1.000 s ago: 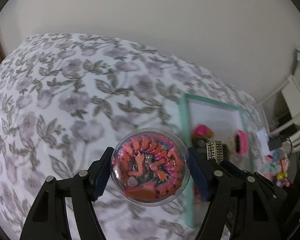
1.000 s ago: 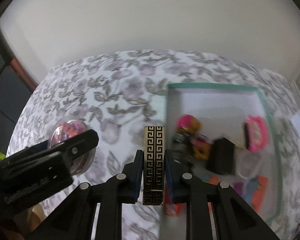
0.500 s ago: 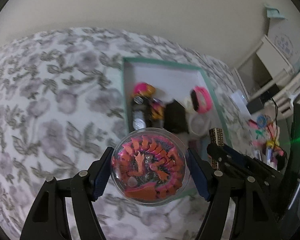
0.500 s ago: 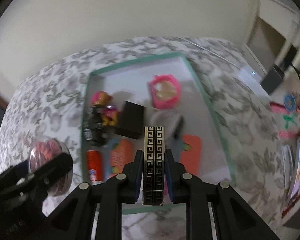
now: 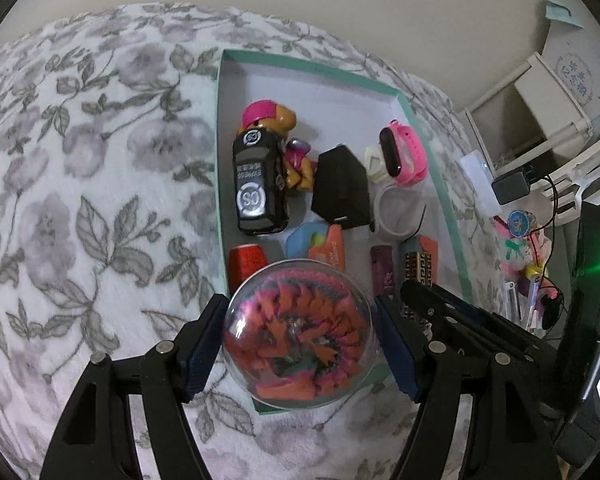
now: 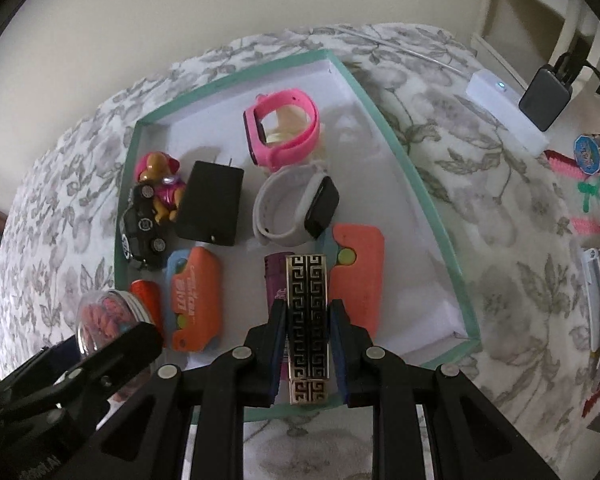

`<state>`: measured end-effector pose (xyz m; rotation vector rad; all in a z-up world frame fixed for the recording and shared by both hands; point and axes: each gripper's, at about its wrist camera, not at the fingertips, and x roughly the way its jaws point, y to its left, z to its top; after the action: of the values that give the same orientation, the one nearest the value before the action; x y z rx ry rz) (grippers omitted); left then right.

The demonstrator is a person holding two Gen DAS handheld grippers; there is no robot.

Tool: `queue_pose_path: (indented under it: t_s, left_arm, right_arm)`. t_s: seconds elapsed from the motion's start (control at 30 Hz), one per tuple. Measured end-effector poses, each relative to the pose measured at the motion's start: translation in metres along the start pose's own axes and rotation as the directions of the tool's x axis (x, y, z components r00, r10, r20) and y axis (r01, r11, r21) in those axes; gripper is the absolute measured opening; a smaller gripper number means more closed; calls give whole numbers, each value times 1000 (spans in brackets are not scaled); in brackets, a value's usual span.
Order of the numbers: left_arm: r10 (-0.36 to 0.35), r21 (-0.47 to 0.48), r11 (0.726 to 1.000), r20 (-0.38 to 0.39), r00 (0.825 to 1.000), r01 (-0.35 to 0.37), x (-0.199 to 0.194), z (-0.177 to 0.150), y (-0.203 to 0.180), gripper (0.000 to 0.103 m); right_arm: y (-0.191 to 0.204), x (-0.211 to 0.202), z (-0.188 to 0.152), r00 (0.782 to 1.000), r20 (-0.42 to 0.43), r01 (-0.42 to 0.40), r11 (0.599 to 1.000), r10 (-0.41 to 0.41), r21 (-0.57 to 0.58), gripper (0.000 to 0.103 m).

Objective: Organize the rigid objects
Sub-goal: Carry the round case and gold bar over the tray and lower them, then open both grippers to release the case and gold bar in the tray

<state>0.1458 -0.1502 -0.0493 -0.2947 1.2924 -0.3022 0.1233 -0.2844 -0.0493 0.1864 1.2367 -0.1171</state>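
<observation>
My left gripper [image 5: 300, 340] is shut on a clear ball with a pink-orange dragon toy [image 5: 300, 332] and holds it above the near left corner of the teal-rimmed box [image 5: 219, 128]. My right gripper [image 6: 307, 340] is shut on a black-and-gold patterned lighter [image 6: 307, 320], held upright above the box's near edge [image 6: 440, 232]. The lighter tip also shows in the left wrist view [image 5: 419, 268]. The ball shows at the left in the right wrist view [image 6: 108, 312].
The box holds a black toy car [image 5: 258, 184], a pup figure [image 6: 160, 184], a black charger [image 6: 210, 208], a pink watch [image 6: 284, 128], a white watch [image 6: 296, 208], orange cases [image 6: 196, 300] and a red lighter [image 5: 246, 264]. Floral blanket [image 5: 80, 180] surrounds it; clutter lies at the right [image 6: 588, 152].
Both grippers moved with their objects from beside the box to over its near end. The box contents now lie closer and more centred in both views.
</observation>
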Motion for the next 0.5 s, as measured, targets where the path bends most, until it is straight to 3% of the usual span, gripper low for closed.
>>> queue_pose_path:
  t_s: [0.37, 0.5]
  left_arm:
    - [-35, -35, 999, 10, 999, 36, -15, -9, 14, 84]
    - [19, -25, 1000, 44, 999, -18, -30, -18, 18, 84]
  right_arm:
    - [7, -19, -13, 997, 59, 52, 997, -49, -56, 26]
    - [12, -33, -24, 994, 87, 67, 994, -59, -87, 34]
